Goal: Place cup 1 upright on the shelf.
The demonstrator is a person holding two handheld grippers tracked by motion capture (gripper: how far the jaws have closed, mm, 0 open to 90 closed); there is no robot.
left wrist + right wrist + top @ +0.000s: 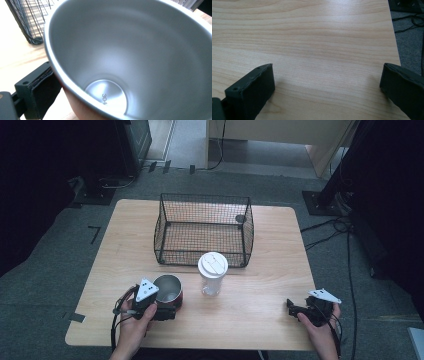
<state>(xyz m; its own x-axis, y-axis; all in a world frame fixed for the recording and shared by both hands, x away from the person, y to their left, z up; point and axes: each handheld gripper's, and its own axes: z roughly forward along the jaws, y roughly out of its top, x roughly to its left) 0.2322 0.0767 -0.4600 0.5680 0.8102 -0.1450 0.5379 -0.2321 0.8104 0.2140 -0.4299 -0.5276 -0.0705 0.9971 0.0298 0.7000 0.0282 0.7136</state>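
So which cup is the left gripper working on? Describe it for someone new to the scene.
Start at the wire basket mid-table and come toward the person. Two cups stand there; it is the left one, at the left gripper. This metal cup is open, steel inside and red outside, unlike the clear cup with its white lid.

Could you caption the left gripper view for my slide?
Left gripper's camera peers into an empty steel cup stamped 304, one black jaw outside its rim, wire basket behind.

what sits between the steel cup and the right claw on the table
Only bare table. In the high view, nothing lies between the cup and the right claw; the lidded tumbler stands farther back, off that line.
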